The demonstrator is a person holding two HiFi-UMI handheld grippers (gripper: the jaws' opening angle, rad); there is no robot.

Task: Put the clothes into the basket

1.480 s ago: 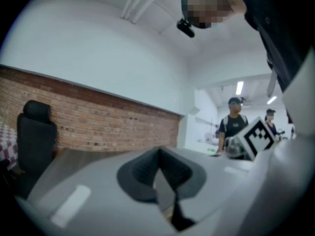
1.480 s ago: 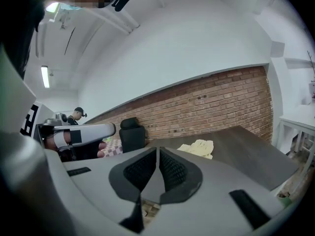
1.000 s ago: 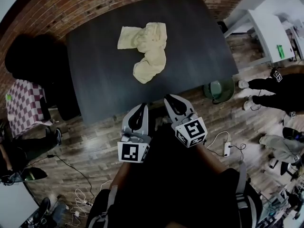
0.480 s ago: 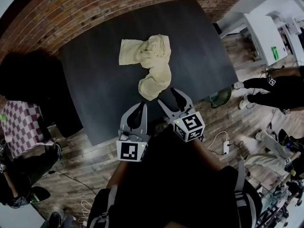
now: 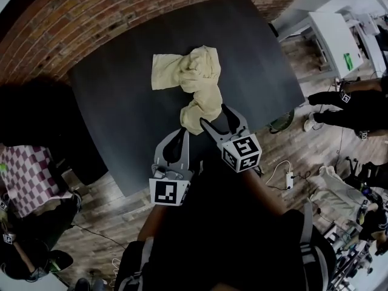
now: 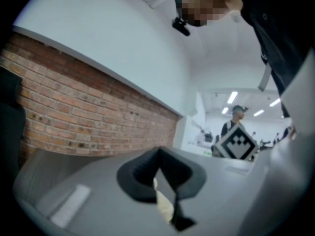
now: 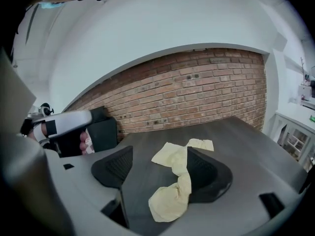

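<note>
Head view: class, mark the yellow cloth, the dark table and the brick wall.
yellow cloth [image 5: 197,77], head view, its bunched middle.
dark table [image 5: 121,114], head view, bare top left of the cloth.
brick wall [image 5: 91,17], head view, bricks beyond the table.

One pale yellow garment [image 5: 193,90] lies on the one dark worktop [image 5: 121,102], a single bunched and twisted piece as far as the head view shows. There are two hand-held grippers, the left hand-held gripper [image 5: 180,133] and the right hand-held gripper [image 5: 214,115], and each carries one marker cube, which makes two in all: the left cube [image 5: 169,191] and the right cube [image 5: 241,153]. Around the worktop stand one white table [image 5: 330,38] and one checkered cloth [image 5: 27,174], and on the floor [image 5: 303,156] are one green round object [image 5: 282,122] and one white power strip [image 5: 289,179].
</note>
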